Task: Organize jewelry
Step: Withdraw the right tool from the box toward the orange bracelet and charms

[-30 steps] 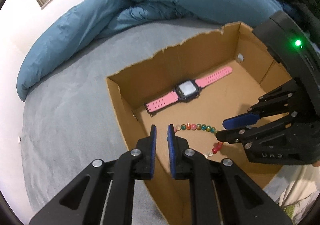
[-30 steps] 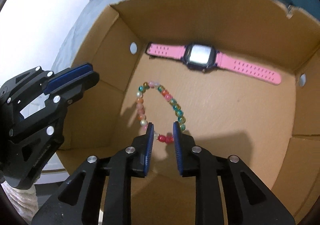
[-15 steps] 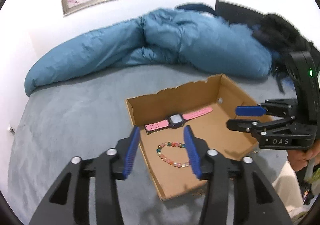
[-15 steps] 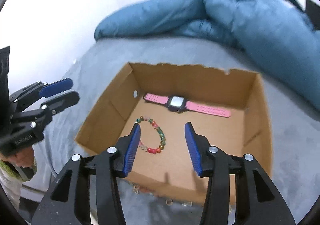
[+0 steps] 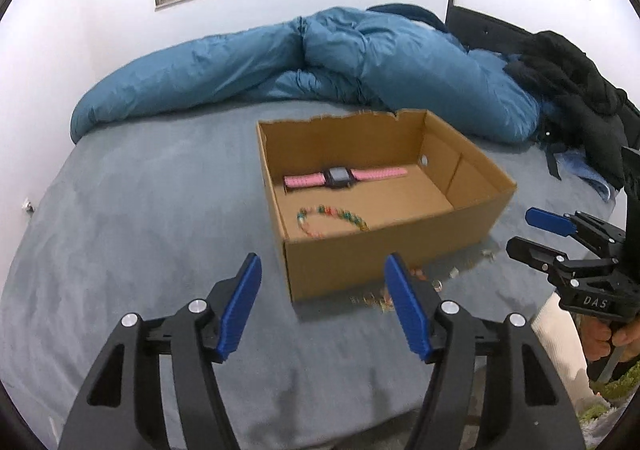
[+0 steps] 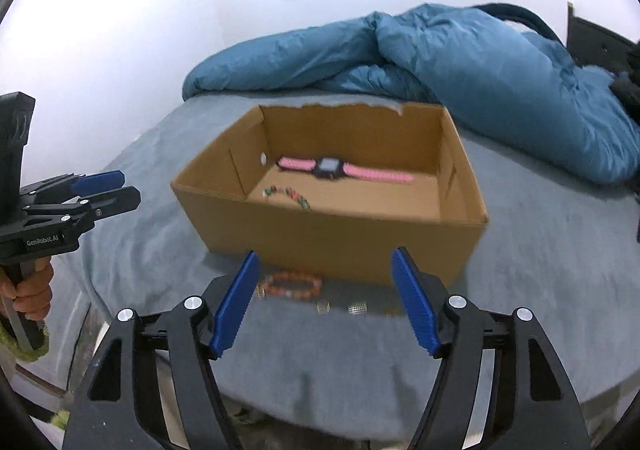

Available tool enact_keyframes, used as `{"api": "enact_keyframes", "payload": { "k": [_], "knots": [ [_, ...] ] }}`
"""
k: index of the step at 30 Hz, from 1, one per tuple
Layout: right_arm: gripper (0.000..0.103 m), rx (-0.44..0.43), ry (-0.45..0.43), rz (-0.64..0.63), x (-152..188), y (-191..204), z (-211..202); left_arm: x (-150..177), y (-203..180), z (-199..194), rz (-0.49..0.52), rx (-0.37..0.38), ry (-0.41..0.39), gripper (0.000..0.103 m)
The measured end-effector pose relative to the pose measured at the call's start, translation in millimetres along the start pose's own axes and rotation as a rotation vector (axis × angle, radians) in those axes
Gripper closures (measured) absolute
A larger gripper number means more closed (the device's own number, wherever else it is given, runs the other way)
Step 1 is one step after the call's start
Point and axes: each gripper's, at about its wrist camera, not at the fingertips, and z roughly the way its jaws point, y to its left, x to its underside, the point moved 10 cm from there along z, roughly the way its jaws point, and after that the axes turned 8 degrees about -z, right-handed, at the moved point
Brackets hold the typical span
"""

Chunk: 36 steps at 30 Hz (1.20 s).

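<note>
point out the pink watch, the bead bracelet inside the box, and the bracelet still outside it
pink watch (image 5: 339,177): left wrist view, on its dark face.
bead bracelet in box (image 5: 352,217): left wrist view, on the bead strand.
orange bead bracelet (image 6: 295,284): right wrist view, centre of the loop, on the bed before the box.

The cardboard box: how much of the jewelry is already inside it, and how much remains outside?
Done: the pink watch and a multicoloured bead bracelet lie in the cardboard box. In hand: nothing; left gripper and right gripper are open, jaws just widened. Left: an orange bead bracelet and small pieces on the bed.
</note>
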Motion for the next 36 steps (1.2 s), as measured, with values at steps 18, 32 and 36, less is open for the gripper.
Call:
{"api": "enact_keyframes", "payload": {
  "k": [18,32,36],
  "knots": [
    [0.037,0.022,-0.002,0.011,23,0,-7,33,-26,19,0.08,-0.019,0.035,0.04],
    [0.037,0.018,-0.005,0.008,25,2,-8,33,-31,24,0.095,-0.017,0.032,0.04],
    [0.037,0.018,-0.005,0.009,25,2,-9,33,-31,25,0.096,-0.017,0.032,0.04]
  ]
}}
